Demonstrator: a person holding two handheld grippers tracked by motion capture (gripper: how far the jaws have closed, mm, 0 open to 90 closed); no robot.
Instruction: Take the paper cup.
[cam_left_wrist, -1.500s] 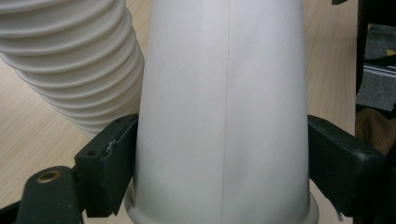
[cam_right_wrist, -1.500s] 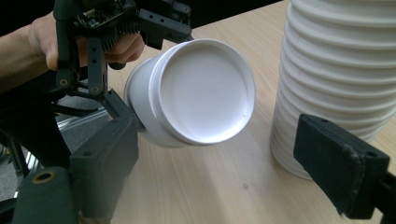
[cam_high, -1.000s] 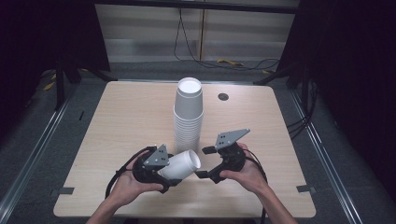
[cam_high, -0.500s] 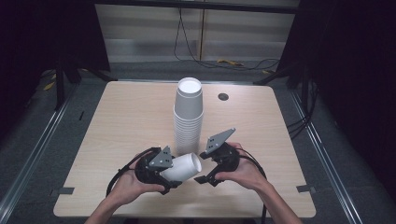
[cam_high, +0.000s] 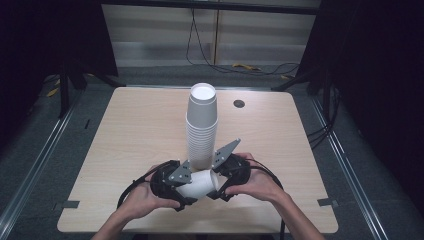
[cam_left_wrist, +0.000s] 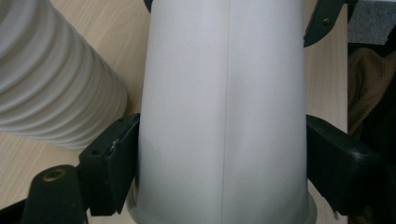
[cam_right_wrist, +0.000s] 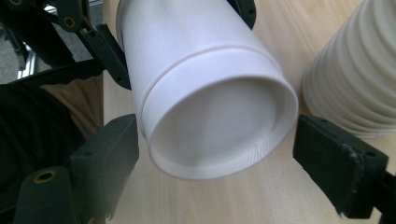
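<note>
A single white paper cup (cam_high: 197, 185) lies on its side above the table's front edge, just before a tall stack of white cups (cam_high: 201, 125). My left gripper (cam_high: 189, 191) is shut on the single cup; in the left gripper view both jaws press the cup (cam_left_wrist: 224, 116) near its wide rim, and the stack (cam_left_wrist: 51, 79) is at upper left. My right gripper (cam_high: 220, 182) is open, its jaws standing either side of the cup's narrow end. That recessed end (cam_right_wrist: 217, 130) faces the camera in the right gripper view, with a gap at the right jaw.
The light wooden table (cam_high: 125, 130) has a small dark round hole (cam_high: 239, 103) at the back right. The stack (cam_right_wrist: 355, 79) stands close beside my right gripper. Cables trail from both grippers toward the front edge. Dark floor and rails surround the table.
My right gripper has moved left and tilted, closing in until its open jaws flank the cup's narrow end. The left gripper and its cup have barely shifted.
</note>
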